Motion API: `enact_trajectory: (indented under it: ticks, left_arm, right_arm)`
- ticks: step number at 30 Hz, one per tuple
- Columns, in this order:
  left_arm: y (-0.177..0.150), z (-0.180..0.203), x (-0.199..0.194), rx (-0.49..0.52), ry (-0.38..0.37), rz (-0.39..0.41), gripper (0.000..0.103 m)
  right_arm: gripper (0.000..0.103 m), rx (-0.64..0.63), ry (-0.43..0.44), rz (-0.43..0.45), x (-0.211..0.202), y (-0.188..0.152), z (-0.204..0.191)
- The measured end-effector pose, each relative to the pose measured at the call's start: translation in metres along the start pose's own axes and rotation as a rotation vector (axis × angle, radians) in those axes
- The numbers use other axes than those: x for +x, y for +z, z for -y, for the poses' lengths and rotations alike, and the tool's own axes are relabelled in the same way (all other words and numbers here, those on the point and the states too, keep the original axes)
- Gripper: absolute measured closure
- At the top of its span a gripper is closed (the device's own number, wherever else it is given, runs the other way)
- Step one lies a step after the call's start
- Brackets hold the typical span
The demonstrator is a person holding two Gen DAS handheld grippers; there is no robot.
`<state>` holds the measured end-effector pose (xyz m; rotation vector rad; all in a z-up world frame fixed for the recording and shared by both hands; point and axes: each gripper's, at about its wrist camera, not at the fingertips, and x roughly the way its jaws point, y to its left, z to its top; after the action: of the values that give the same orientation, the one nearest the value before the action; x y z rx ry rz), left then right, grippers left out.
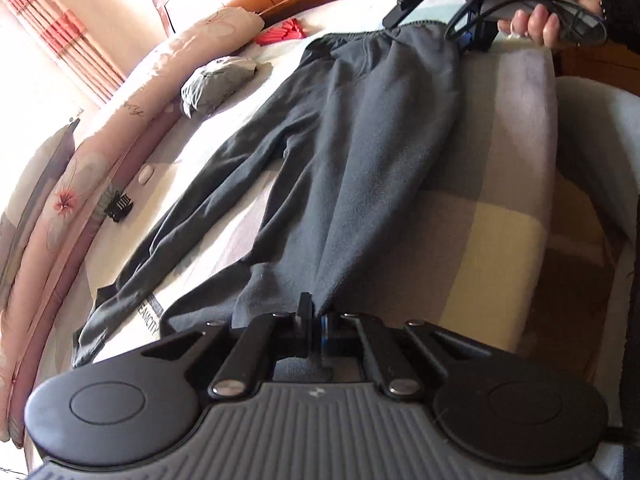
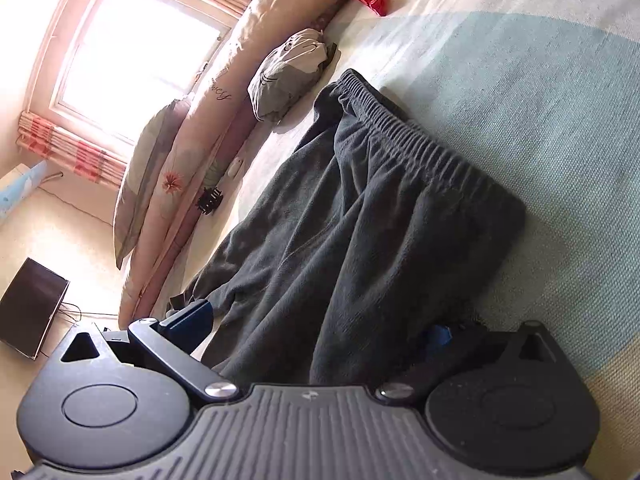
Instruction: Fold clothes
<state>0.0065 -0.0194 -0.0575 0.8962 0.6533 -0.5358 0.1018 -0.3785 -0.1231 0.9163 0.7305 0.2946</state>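
Trousers (image 1: 360, 152) pinched at hem by left gripper (image 1: 316, 320).

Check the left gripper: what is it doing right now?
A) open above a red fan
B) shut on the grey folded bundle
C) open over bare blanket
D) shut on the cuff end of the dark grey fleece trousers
D: in the left wrist view the left gripper has its fingers closed together on the leg hem of the dark grey fleece trousers, which stretch away across the bed.
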Motion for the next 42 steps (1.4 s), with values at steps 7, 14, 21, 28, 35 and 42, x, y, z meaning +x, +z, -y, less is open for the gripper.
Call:
enact_trajectory:
  ticks: [7, 14, 21, 28, 35, 42]
  left_arm:
    - [-0.011, 0.005, 0.014, -0.009, -0.025, -0.022, 0.099]
    - [-0.012, -0.001, 0.015, -0.047, -0.034, -0.021, 0.096]
    - [-0.007, -0.001, 0.014, -0.042, -0.033, -0.023, 0.099]
    - [0.011, -0.003, -0.01, -0.005, -0.084, 0.033, 0.1]
    - [0.013, 0.009, -0.002, -0.017, -0.197, -0.024, 0.097]
    - [0.018, -0.011, -0.038, -0.099, -0.284, 0.079, 0.09]
  right_arm:
    - [0.0, 0.002, 0.024, -0.001, -0.014, -0.007, 0.005]
    - [0.02, 0.07, 0.054, 0.074, -0.024, 0.004, 0.026]
    - [0.098, 0.057, -0.09, 0.071, -0.024, 0.004, 0.042]
    - [0.097, -0.041, -0.142, 0.137, -0.059, 0.013, 0.021]
    - [0.097, -0.049, -0.301, 0.129, -0.095, 0.013, 0.037]
    - [0.081, -0.08, -0.352, 0.171, -0.116, 0.015, 0.04]
